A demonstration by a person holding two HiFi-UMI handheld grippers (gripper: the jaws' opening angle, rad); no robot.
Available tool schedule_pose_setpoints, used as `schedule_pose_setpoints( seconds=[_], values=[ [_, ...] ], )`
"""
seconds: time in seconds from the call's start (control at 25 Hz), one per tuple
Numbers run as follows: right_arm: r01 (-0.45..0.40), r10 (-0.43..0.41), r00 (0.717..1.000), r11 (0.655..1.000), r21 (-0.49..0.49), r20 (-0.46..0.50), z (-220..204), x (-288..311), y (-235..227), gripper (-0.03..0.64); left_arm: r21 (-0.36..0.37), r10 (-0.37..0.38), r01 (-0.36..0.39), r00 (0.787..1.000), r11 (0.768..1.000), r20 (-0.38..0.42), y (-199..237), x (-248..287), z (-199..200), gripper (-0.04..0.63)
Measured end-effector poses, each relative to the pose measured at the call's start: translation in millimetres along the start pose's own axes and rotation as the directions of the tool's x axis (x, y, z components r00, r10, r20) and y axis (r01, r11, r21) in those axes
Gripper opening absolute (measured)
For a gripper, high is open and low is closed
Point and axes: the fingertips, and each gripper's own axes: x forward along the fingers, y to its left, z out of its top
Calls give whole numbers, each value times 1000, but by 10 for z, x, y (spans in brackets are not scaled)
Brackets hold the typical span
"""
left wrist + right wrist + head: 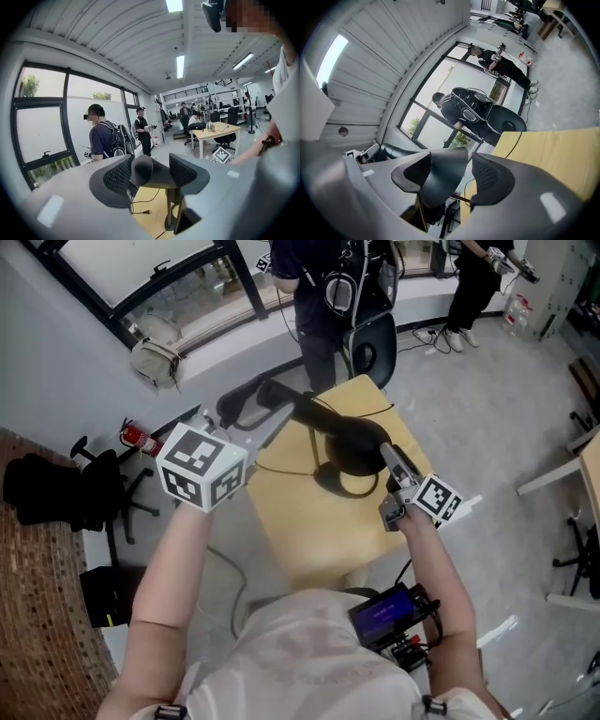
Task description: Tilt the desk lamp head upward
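A: Two grippers at the desk lamp [352, 442]. Spread or clamped?

B: Both spread wide, nothing squeezed. Left gripper [251, 407] w/ jaws either side of the lamp's rounded rear end [141, 169]. Right gripper [387, 456] w/ jaws apart round the black shade [440, 183], gap showing on one side.

A: Lamp where, exactly?

B: On the small yellow table [309, 531], toward its far edge. Stem upright, head on top, stretching btwn the two grippers. Cord [512, 143] running across the top to the far side; plug [146, 212] lying on the wood.

A: Room to move?

B: Plenty on the near half: bare top right up to the edge by the person's body. Open grey floor [487, 409] to the right, w/ another table's corner [586, 460] well apart. Tighter at the far side: black office chair [373, 341] just beyond the edge, standing person [314, 282] beside it. To the left, window wall, then fire extinguisher [139, 437] & second black chair [56, 488] on the floor, apart from the table.

A: Containers?

B: Pale bag [155, 360] on the ledge under the window, contents hidden. Backpack [119, 139] on the standing person's back, contents hidden too.
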Motion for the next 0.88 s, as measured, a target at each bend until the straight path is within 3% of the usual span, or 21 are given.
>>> schedule_pose_setpoints(
  seconds=[0.16, 0.32, 0.6, 0.88],
  values=[
    [75, -74, 997, 994, 84, -15, -83, -7, -120, 290, 40, 14, -13, 1000, 999, -20, -21, 12, -45, 250],
    [83, -82, 997, 992, 96, -14, -76, 11, -133, 291, 94, 45, -40, 998, 995, -46, 28, 33, -76, 245],
    [116, -114, 993, 983, 139, -25, -106, -15, -154, 243, 104, 54, -48, 997, 993, -49, 38, 37, -105, 233],
    [53, -51, 999, 994, 94, -18, -76, 102, -54, 242, 102, 57, -53, 997, 993, -43, 98, 20, -117, 233]
  ],
)
